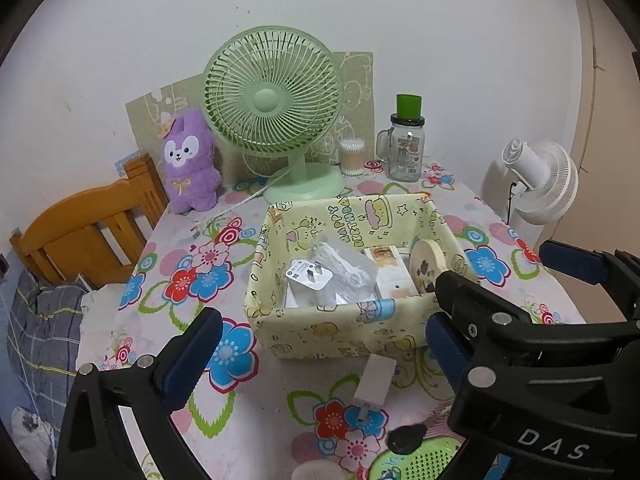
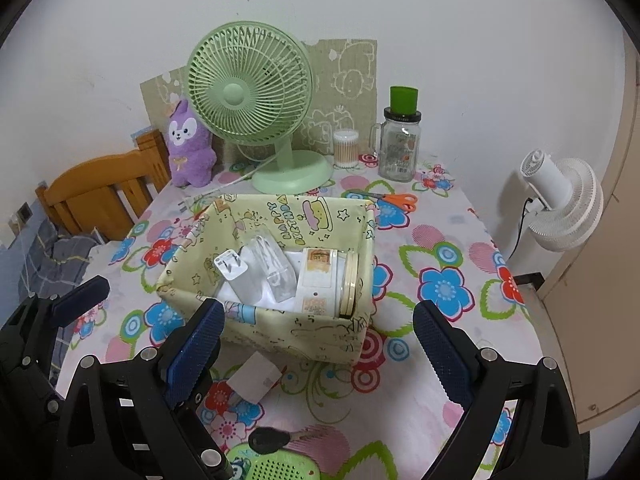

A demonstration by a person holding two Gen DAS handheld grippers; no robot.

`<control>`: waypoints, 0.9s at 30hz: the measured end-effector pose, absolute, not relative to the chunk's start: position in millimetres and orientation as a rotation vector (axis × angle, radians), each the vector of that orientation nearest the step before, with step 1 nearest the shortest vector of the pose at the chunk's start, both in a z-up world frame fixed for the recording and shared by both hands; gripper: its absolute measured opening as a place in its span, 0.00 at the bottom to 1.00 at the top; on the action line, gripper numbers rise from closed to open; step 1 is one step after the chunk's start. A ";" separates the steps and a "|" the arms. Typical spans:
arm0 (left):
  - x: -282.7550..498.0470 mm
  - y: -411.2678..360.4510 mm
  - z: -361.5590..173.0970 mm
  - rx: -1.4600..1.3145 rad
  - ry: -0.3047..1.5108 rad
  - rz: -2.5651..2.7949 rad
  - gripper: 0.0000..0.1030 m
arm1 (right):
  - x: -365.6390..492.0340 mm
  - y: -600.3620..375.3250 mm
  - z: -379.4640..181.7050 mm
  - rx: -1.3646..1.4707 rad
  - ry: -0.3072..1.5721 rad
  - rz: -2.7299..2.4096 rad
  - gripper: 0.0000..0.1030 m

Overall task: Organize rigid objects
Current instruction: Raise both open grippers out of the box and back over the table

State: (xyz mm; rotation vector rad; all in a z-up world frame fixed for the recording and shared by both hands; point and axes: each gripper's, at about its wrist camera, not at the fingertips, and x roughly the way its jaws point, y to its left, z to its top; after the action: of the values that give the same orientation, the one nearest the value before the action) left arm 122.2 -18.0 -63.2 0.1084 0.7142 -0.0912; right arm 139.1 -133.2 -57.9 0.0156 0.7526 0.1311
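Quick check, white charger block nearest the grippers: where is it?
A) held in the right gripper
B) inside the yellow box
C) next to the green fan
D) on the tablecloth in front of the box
D: the white charger block lies flat on the tablecloth just outside the near wall of the yellow box; both grippers are open and empty.

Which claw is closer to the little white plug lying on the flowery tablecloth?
Left, narrowly. The white plug lies between the left gripper fingers; in the right gripper view it sits beside the left finger.
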 end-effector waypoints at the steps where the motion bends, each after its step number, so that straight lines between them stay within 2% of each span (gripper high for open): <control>1: 119.5 -18.6 -62.4 0.109 0.712 -0.091 1.00 | 135.3 -133.8 -56.2 0.014 0.747 0.129 0.94; 27: 64.5 -22.5 -53.0 0.053 0.691 -0.066 1.00 | 72.4 -142.4 -41.6 -0.017 0.654 0.115 0.94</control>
State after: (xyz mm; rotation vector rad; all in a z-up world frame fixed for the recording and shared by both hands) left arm 64.5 -22.5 -53.0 0.0531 0.6906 -0.0664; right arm 72.4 -142.4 -41.6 -0.0166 0.6543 0.1151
